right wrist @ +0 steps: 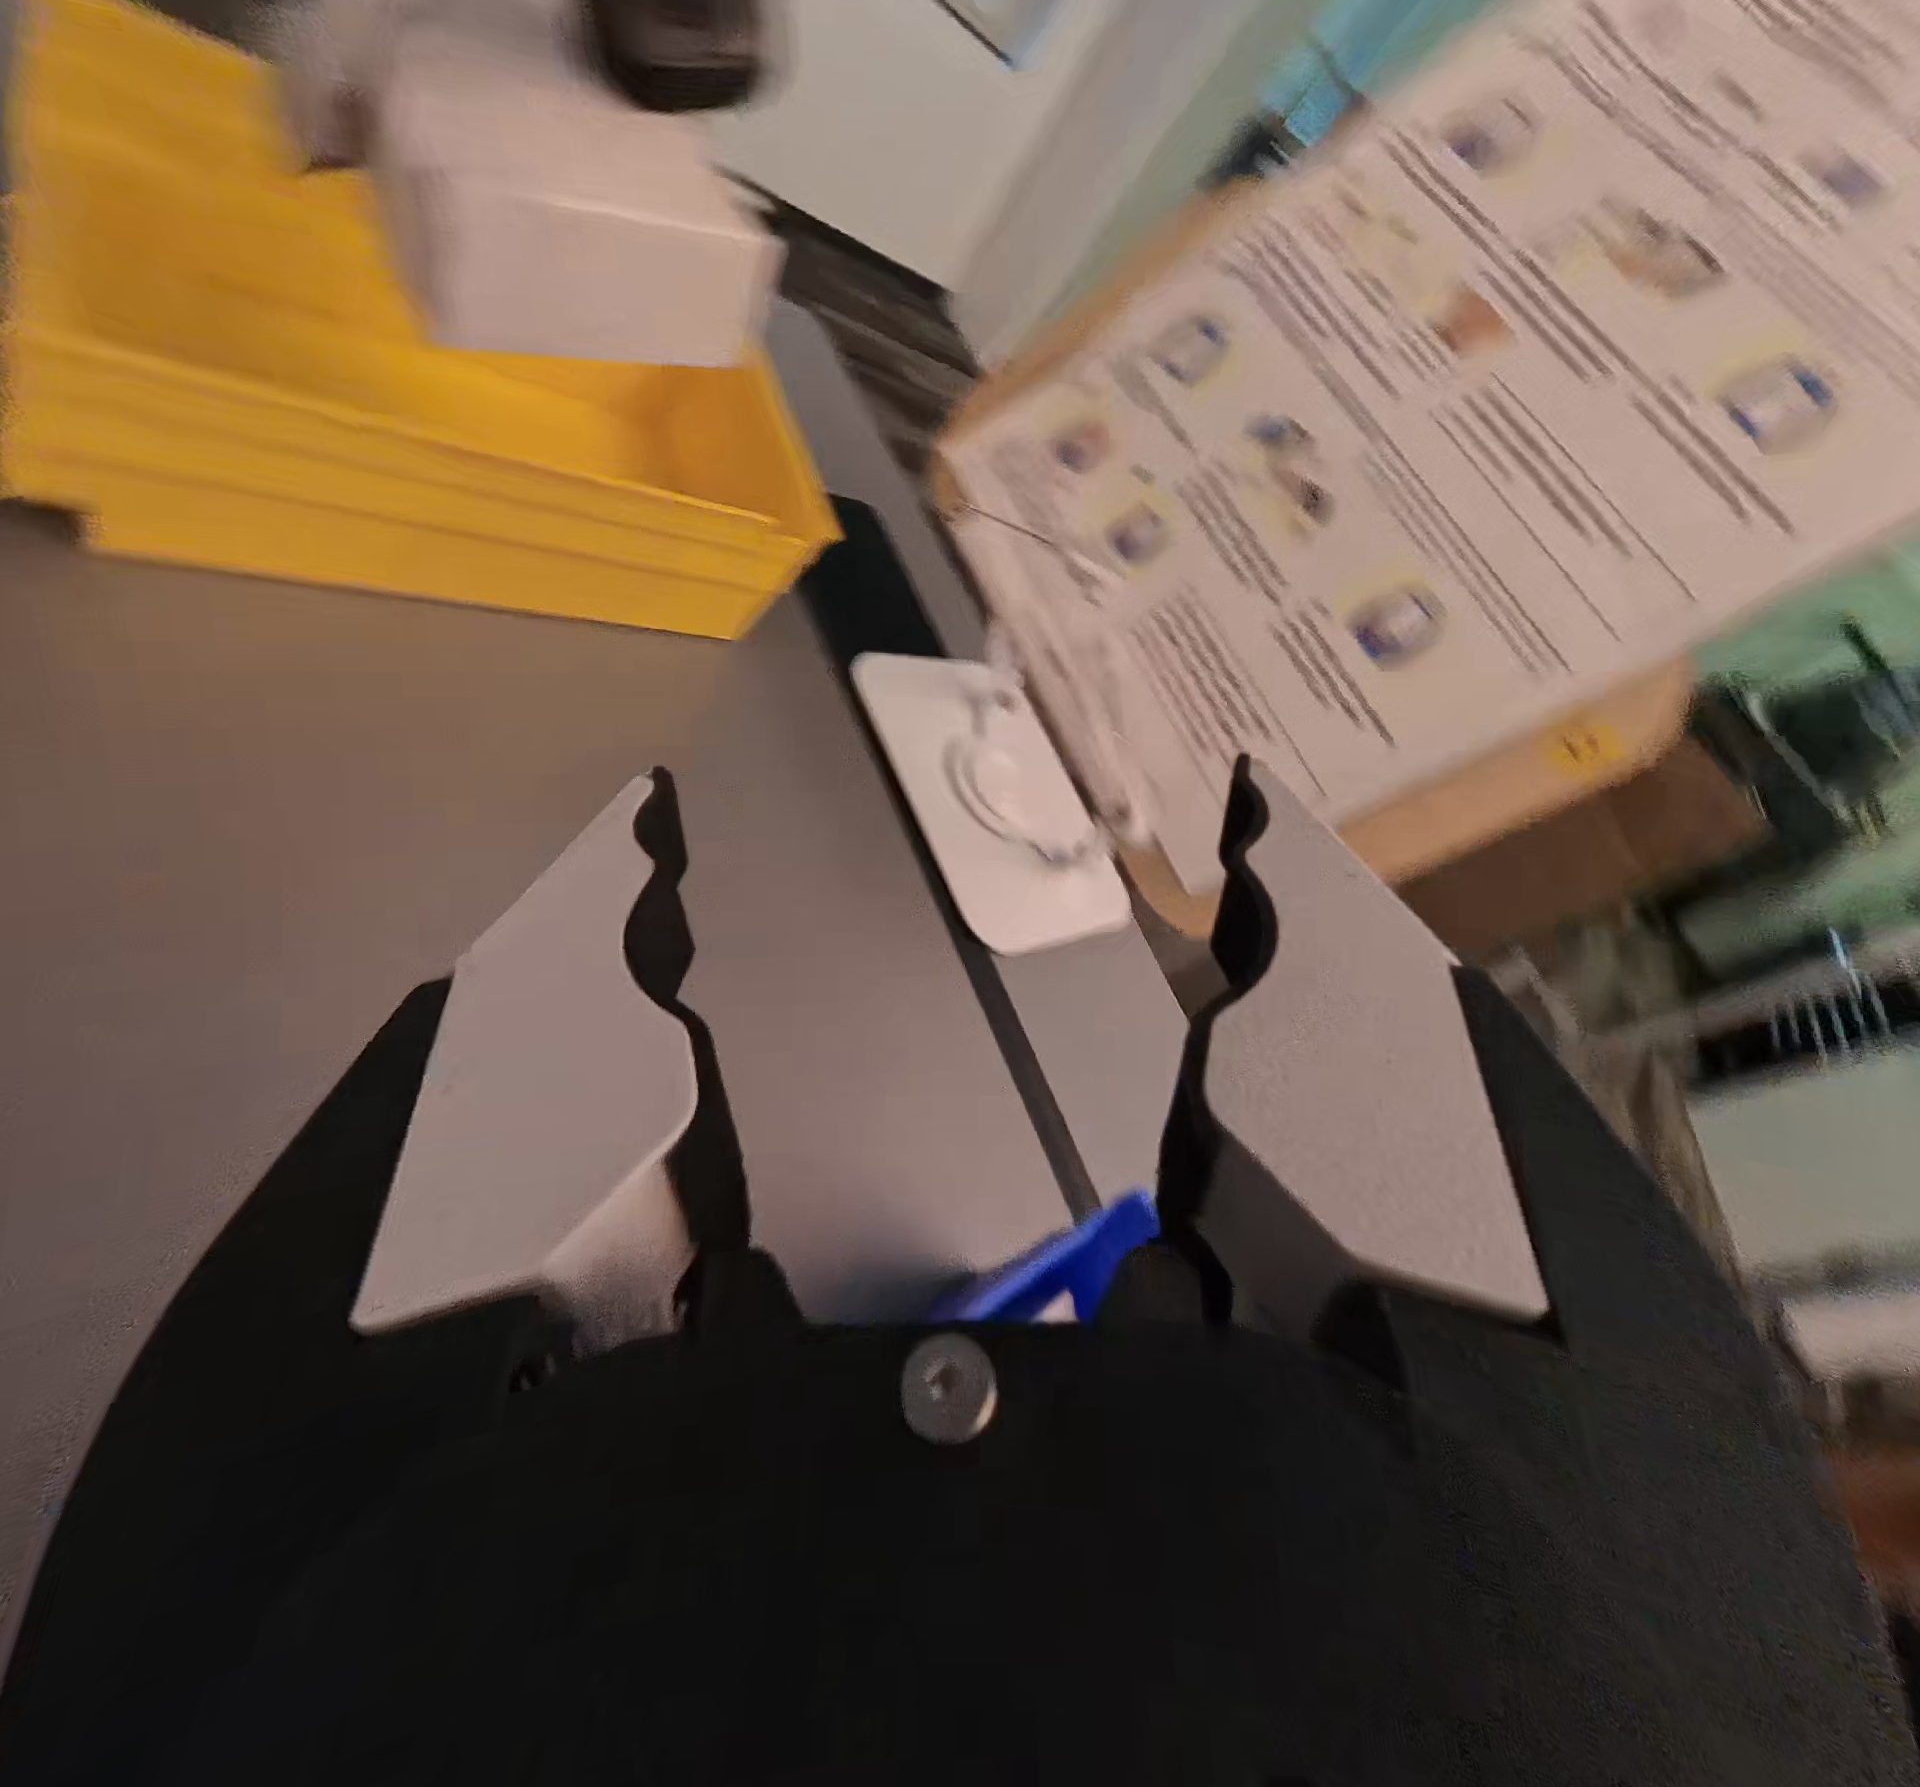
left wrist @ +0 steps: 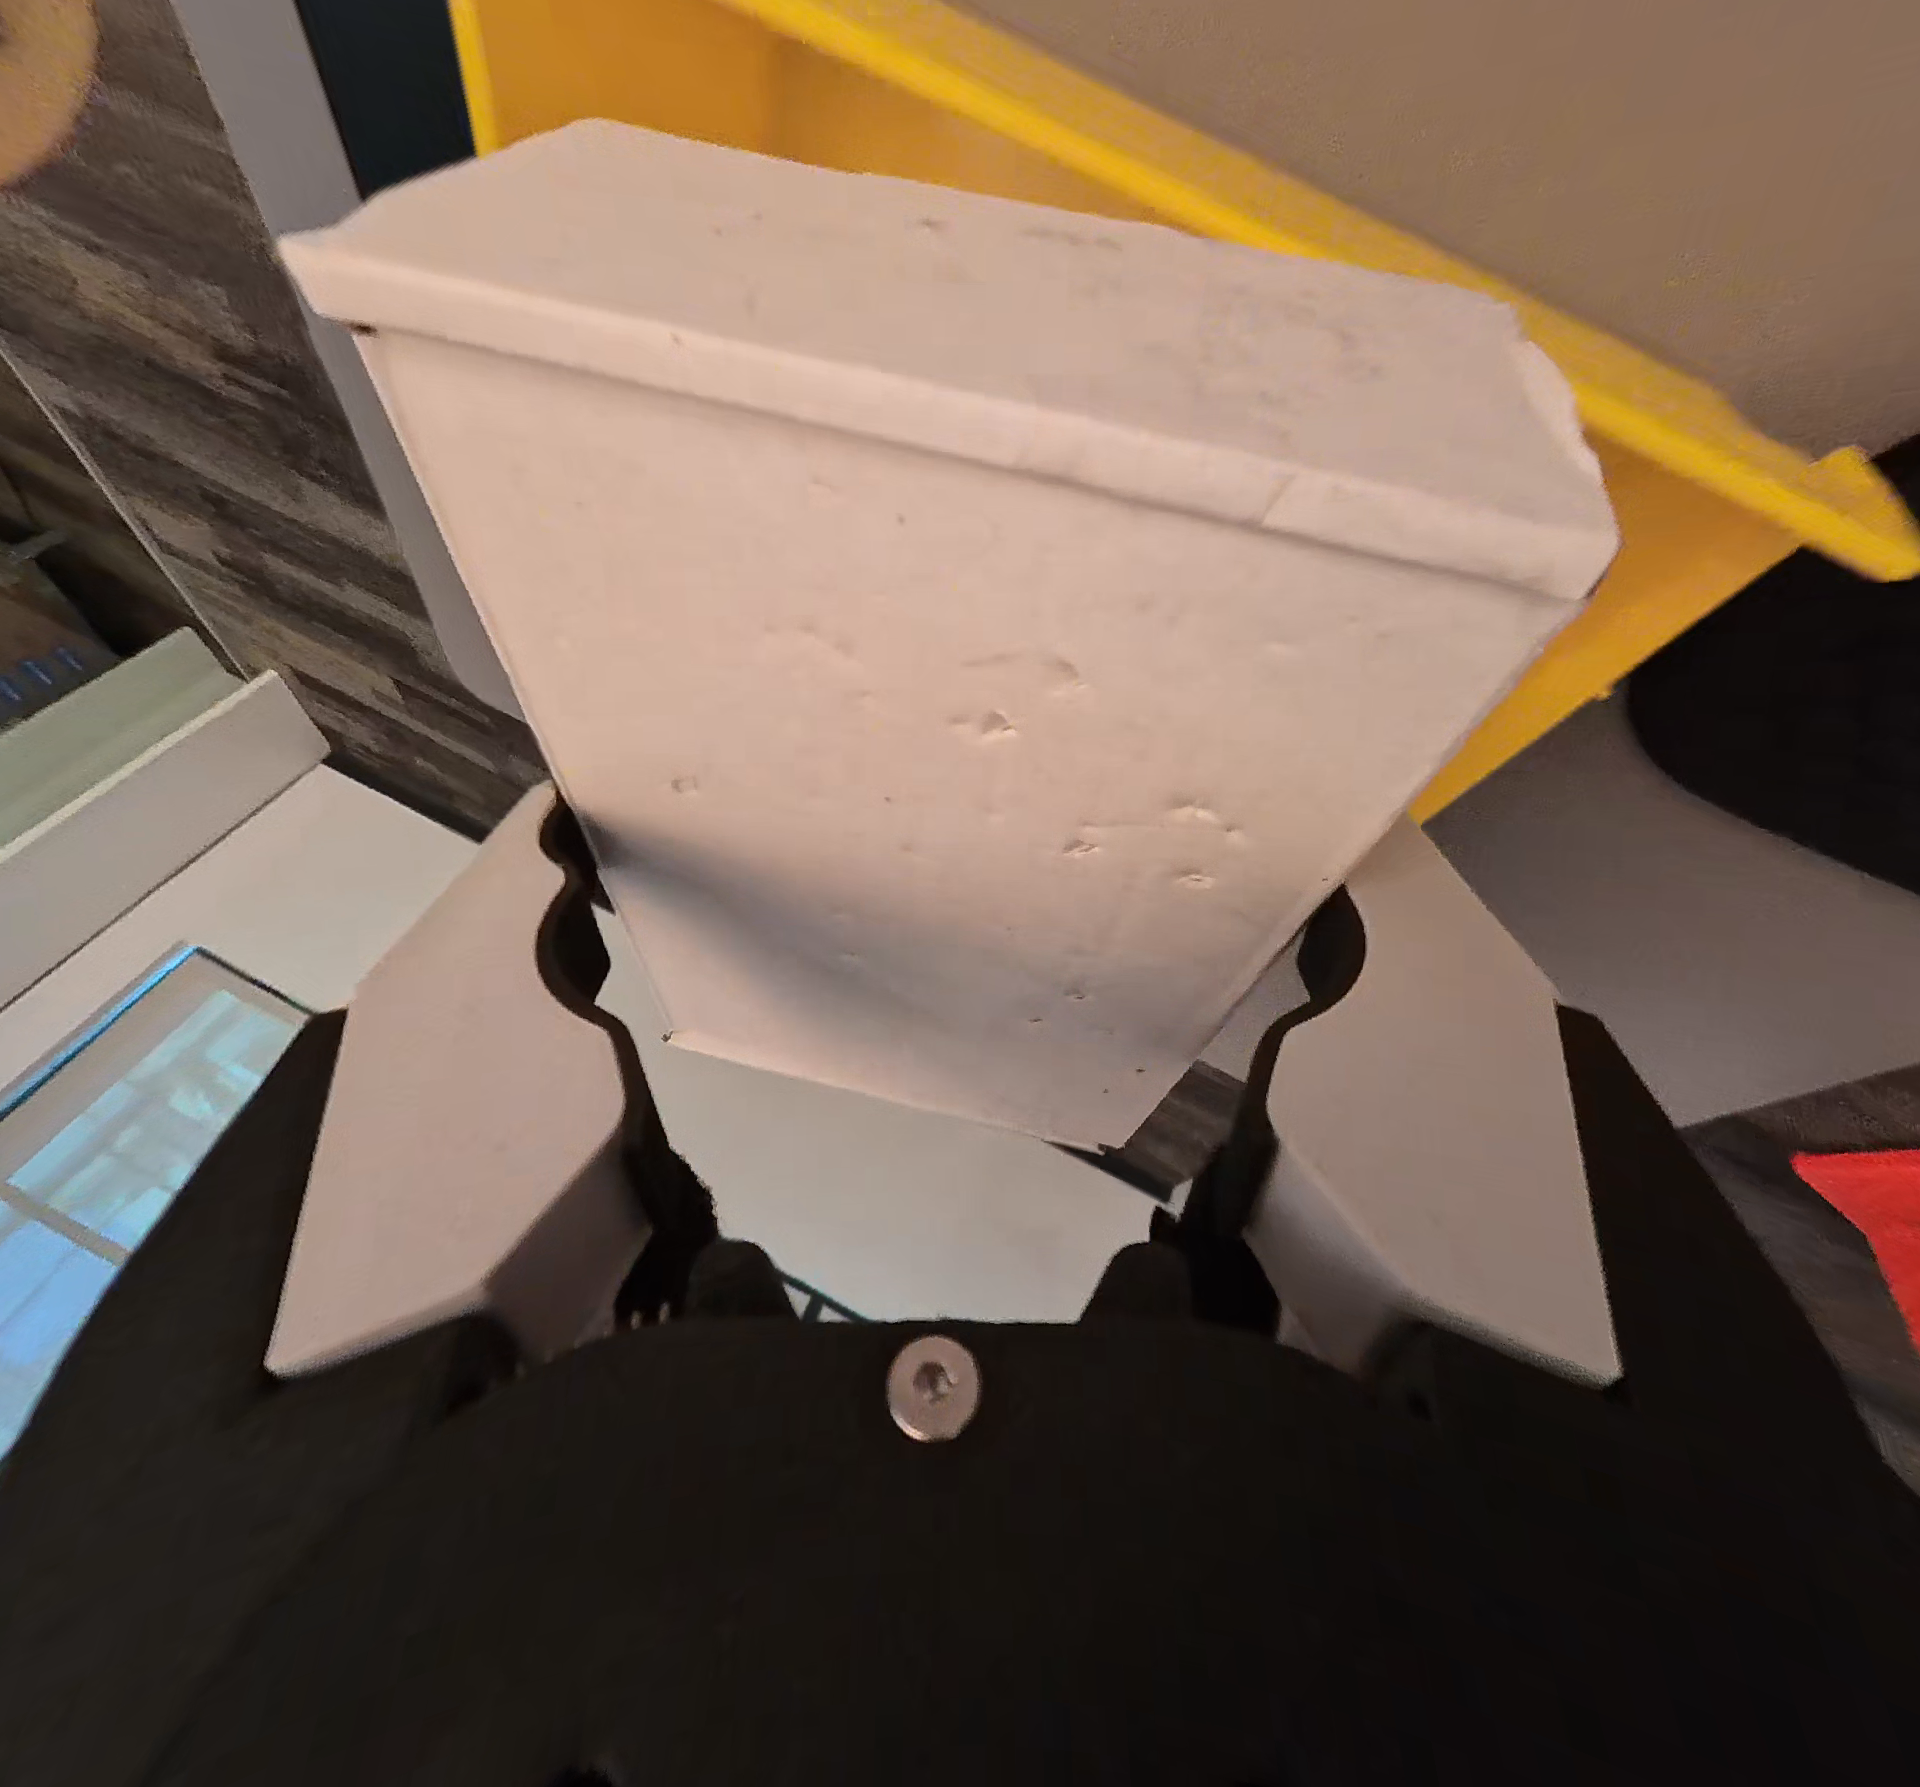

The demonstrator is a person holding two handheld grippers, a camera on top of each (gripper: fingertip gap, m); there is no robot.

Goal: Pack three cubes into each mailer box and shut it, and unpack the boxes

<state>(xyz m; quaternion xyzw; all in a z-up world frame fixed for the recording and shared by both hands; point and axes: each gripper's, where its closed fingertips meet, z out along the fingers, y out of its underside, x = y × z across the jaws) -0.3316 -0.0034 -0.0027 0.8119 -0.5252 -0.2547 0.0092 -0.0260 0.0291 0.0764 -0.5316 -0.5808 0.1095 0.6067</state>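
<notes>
L gripper (left wrist: 961, 864) clamps white mailer box (left wrist: 935, 615) over yellow bin (left wrist: 665, 64) (R gripper (right wrist: 951, 792) empty).

Mailer box (left wrist: 935, 698): matt dented white card; bin (left wrist: 665, 106): smooth yellow plastic.

The left wrist view looks forward along its own fingers (left wrist: 468, 1062), very near a white box (left wrist: 935, 657) that fills the frame centre, with a yellow bin (left wrist: 1195, 189) just behind at upper right. The right wrist view faces along its fingers (right wrist: 551, 1041) across a grey table (right wrist: 312, 854), from farther back and blurred. Both views share the bin (right wrist: 312, 449) and box (right wrist: 582, 272), which sit at upper left in the right view.
</notes>
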